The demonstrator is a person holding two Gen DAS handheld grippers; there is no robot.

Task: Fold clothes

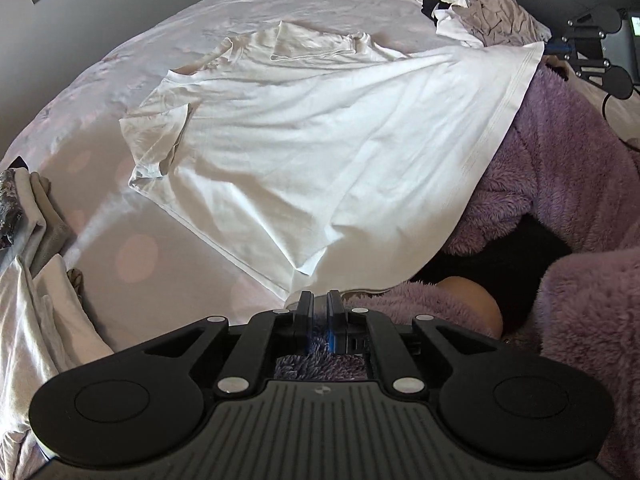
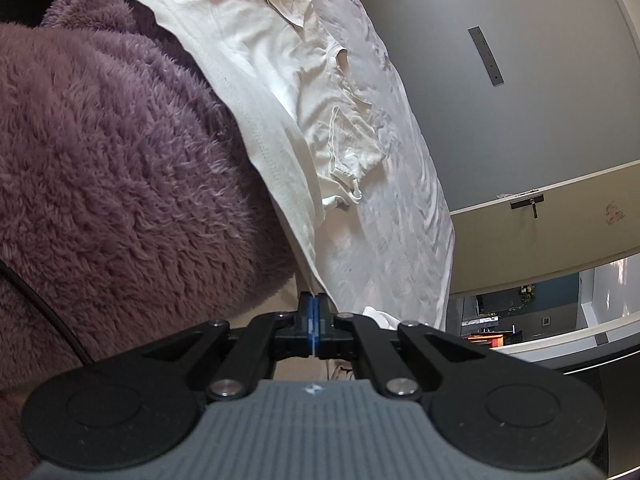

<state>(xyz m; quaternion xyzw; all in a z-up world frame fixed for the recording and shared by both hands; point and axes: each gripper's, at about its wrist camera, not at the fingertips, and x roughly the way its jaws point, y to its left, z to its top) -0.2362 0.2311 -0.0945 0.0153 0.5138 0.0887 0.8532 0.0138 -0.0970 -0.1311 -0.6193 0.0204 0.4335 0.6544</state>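
**Note-taker:** White cotton at both tips. Your left gripper (image 1: 320, 300): jaws a sliver apart, corner of the white T-shirt (image 1: 320, 120) right at the tips. Cannot tell whether the pads bite it. Check before you pull.

**Spotter:** Your right gripper (image 2: 316, 300): jaws pressed together, clamped on the other hem corner. Hem runs taut between your two hands and lifted off the bed sheet (image 1: 160, 256). The collar end and the short sleeve (image 1: 156, 148) lie flat on the bed.

**Note-taker:** My read: you are at the spread-and-lay-flat step, nothing folded yet. If the left corner is loose, re-pinch it deeper, past the stitched hem.

**Spotter:** Agreed. Hold both corners level and draw the hem evenly so the creases across the body pull out. Your purple fleece sleeve (image 2: 120, 160) sits just under the hem; lift clear so the cloth doesn't drag on it.

**Note-taker:** Near sleeve is rumpled and half tucked. Smooth it before the first fold.

**Spotter:** Lay it down between the unfolded pile (image 1: 492, 12) and the folded stack (image 1: 32, 208), touching neither.
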